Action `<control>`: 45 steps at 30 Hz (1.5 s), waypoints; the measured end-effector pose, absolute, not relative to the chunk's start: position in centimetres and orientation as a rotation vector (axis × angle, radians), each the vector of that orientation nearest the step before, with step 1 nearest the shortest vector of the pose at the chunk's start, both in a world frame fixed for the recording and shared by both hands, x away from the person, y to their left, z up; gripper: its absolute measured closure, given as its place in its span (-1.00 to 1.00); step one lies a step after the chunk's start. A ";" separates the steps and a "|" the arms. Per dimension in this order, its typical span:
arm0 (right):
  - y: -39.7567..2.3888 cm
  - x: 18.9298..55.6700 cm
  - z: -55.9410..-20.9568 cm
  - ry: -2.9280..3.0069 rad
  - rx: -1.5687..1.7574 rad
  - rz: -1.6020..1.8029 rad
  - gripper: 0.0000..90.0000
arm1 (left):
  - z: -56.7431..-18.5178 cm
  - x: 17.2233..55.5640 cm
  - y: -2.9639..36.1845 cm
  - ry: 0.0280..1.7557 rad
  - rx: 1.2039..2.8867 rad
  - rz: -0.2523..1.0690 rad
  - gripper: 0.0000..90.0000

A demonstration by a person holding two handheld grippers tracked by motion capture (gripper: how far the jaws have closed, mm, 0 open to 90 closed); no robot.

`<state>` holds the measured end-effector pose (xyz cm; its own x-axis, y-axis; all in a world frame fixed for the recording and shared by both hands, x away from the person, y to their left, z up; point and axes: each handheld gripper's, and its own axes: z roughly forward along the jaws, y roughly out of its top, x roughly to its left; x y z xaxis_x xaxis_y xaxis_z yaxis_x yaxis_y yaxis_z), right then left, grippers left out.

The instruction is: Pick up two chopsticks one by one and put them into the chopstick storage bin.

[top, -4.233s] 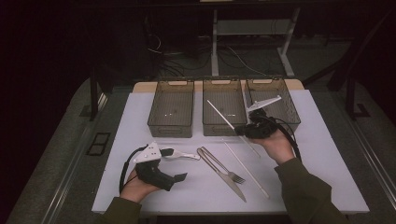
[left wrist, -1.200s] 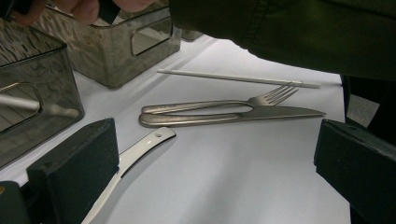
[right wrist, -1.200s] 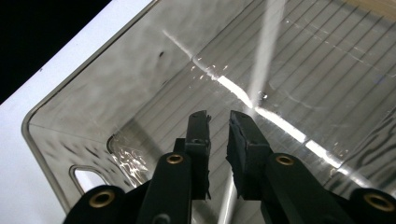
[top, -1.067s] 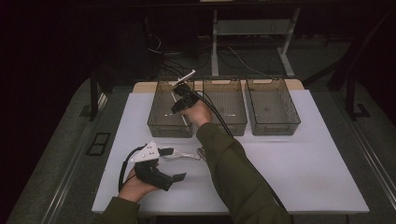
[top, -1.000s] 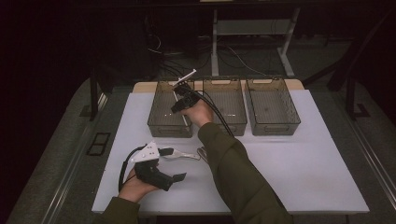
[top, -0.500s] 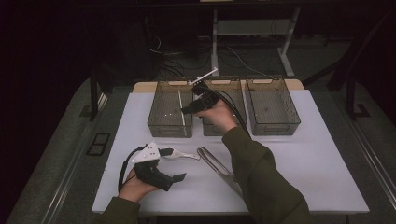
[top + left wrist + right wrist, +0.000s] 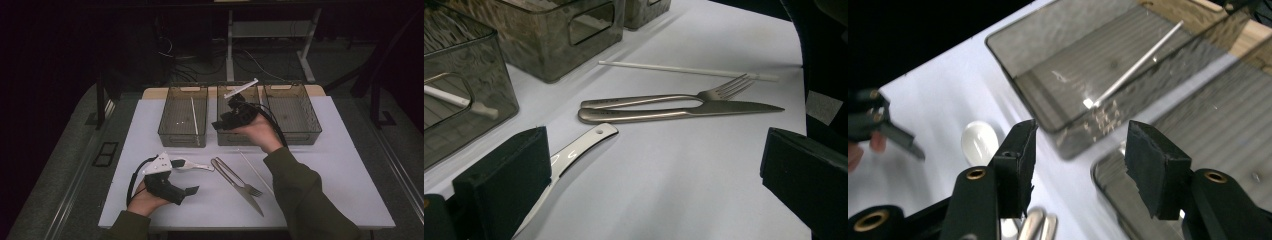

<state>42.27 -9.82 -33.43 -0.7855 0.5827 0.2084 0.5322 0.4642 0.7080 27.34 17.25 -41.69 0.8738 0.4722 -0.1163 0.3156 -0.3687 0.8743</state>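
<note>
My right gripper [image 7: 220,123] hung over the middle bin [image 7: 239,137], jaws just opening, nothing between them — one chopstick [image 7: 193,115] lay in the left bin [image 7: 183,137]. My left gripper [image 7: 192,177], jaws apart, rested on the desk [image 7: 345,165].

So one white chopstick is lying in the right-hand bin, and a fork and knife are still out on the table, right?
Not quite: the white chopstick lies in the left-hand bin, as the high view shows. The right-hand bin holds no chopstick. The fork and knife do lie on the table.
</note>
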 end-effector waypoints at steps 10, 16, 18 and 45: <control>-13.5 39.4 -34.5 2.645 0.987 1.215 -0.01 | -41.8 27.4 17.2 0.593 1.983 0.175 -1.00; -15.4 37.5 -35.5 2.642 1.012 1.187 0.01 | -41.9 27.4 17.2 0.590 1.989 0.179 -1.00; -16.0 36.8 -35.7 2.640 1.018 1.170 0.03 | -41.8 27.4 17.2 0.589 1.990 0.183 -1.00; -21.6 30.0 -40.5 2.652 1.110 1.007 0.40 | -41.7 27.2 17.2 0.583 1.988 0.200 -1.00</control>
